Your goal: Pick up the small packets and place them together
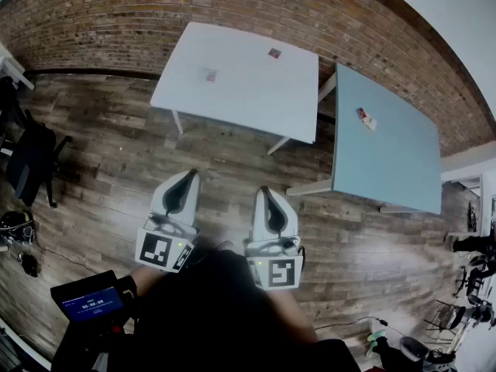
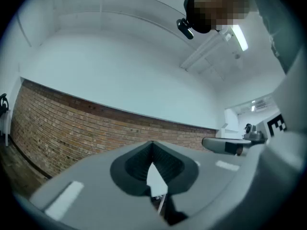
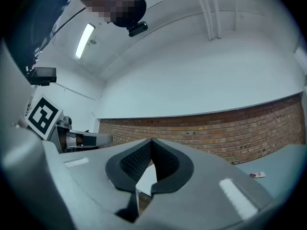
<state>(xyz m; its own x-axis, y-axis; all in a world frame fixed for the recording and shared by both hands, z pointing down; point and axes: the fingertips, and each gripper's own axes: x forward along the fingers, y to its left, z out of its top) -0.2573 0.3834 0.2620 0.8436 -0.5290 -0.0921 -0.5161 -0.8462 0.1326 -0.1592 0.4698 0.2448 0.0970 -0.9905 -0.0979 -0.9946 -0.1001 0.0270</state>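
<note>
A dark, worn wood-plank floor [image 1: 116, 130] runs to a rough red brick wall [image 1: 155, 6]. Two tables on slim white legs stand near the brick. One has a matte white square tabletop [image 1: 248, 91]. Just beside it on the right is a smooth blue-grey rectangular tabletop [image 1: 395, 161].

On the white one a small pale packet [image 1: 210, 74] lies near the middle and a small reddish packet [image 1: 274, 53] lies toward the far right corner, well apart. A small red-and-white cluster of packets [image 1: 366, 118] lies near the left edge of the blue-grey one; how many it holds cannot be told.

A black office chair [image 1: 31, 157] stands at the left, and a black device with a lit blue screen [image 1: 91, 302] sits low at the left.

The left gripper [image 1: 188, 177] and right gripper [image 1: 264, 192] are rounded white plastic shells, each with a black-and-white marker cube. They are held side by side over the floor, short of both tables. Each gripper's jaws are closed, ribbed black pads meeting at the tip with nothing between them.

Only the head view shows the two packets on the white tabletop. The gripper views show a plain white upper wall [image 2: 120, 80] and a ceiling tube light [image 3: 85, 40]. The right gripper view also catches the red-and-white cluster low at its right.
</note>
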